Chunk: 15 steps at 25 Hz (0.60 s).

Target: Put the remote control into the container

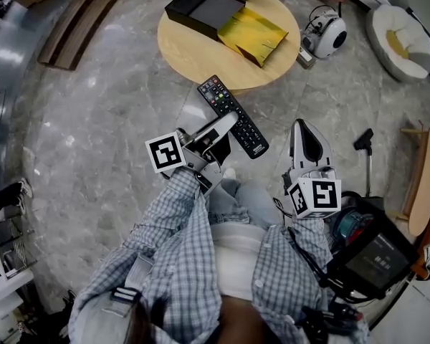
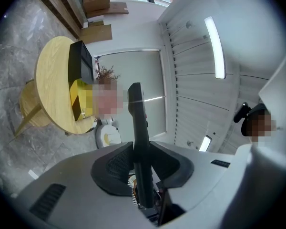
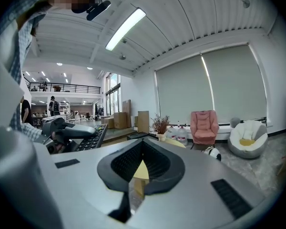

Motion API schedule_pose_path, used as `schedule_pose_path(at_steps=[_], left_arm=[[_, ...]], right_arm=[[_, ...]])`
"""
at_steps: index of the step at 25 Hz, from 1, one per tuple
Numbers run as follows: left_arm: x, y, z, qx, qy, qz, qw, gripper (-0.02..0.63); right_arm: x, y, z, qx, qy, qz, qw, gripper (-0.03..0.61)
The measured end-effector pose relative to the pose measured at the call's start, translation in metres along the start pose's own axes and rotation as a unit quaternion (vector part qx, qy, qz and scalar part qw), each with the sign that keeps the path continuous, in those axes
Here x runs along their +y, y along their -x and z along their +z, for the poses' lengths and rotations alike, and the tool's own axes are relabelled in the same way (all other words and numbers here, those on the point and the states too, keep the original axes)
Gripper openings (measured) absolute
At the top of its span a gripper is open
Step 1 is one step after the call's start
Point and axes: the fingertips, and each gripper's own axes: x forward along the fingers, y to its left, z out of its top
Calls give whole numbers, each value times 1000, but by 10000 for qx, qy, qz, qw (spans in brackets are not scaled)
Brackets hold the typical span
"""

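The black remote control (image 1: 236,116) with coloured buttons hangs over the floor just in front of the round wooden table (image 1: 193,56). My left gripper (image 1: 224,125) is shut on its near end. In the left gripper view the remote (image 2: 139,128) stands edge-on between the pressed jaws of that gripper (image 2: 141,149). On the table lies a black box (image 1: 203,8) with a yellow liner (image 1: 253,34) spilling from its open side. My right gripper (image 1: 301,129) is lower right, shut and empty; its own view shows the jaws (image 3: 142,146) together.
A small white round robot (image 1: 325,34) sits on the floor right of the table, and a white beanbag (image 1: 400,37) lies beyond it. Wooden planks (image 1: 79,16) lie at the upper left. A wooden chair (image 1: 424,181) and a black handled tool (image 1: 366,143) stand at the right.
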Motion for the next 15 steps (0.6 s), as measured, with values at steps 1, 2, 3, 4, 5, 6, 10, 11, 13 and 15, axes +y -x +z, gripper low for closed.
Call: schedule_pose_path(at_steps=[1, 2, 3, 4, 5, 6, 10, 11, 13, 15], left_arm=[[0, 0, 0, 3, 5, 3, 10000, 112], [-1, 0, -1, 8, 4, 5, 10000, 112], [-1, 1, -1, 11, 2, 6, 10000, 112], [-2, 1, -1, 11, -1, 10, 10000, 112], [-2, 1, -2, 8, -5, 14, 10000, 112], [-2, 2, -2, 4, -13, 18, 10000, 112], [-1, 5, -1, -45, -64, 30, 10000, 112], [-1, 4, 0, -74, -80, 28, 9999, 112], [1, -4, 4, -144, -91, 44, 9998, 112], [6, -24, 12, -212, -57, 90, 9997, 112]], right_arm=[[-1, 1, -1, 17, -4, -15, 10000, 6], [-2, 1, -2, 28, -12, -29, 10000, 6], [-3, 1, -2, 34, -19, -38, 10000, 6], [-4, 1, -2, 35, -26, -43, 10000, 6], [-4, 1, -2, 32, -32, -42, 10000, 6], [-3, 1, -2, 28, -37, -33, 10000, 6], [0, 1, -4, 5, 2, 47, 10000, 6], [-1, 0, -4, -4, 5, 74, 10000, 6], [-9, -8, -3, 4, -4, 138, 9999, 6], [-27, -25, 1, 48, -1, 222, 9997, 6]])
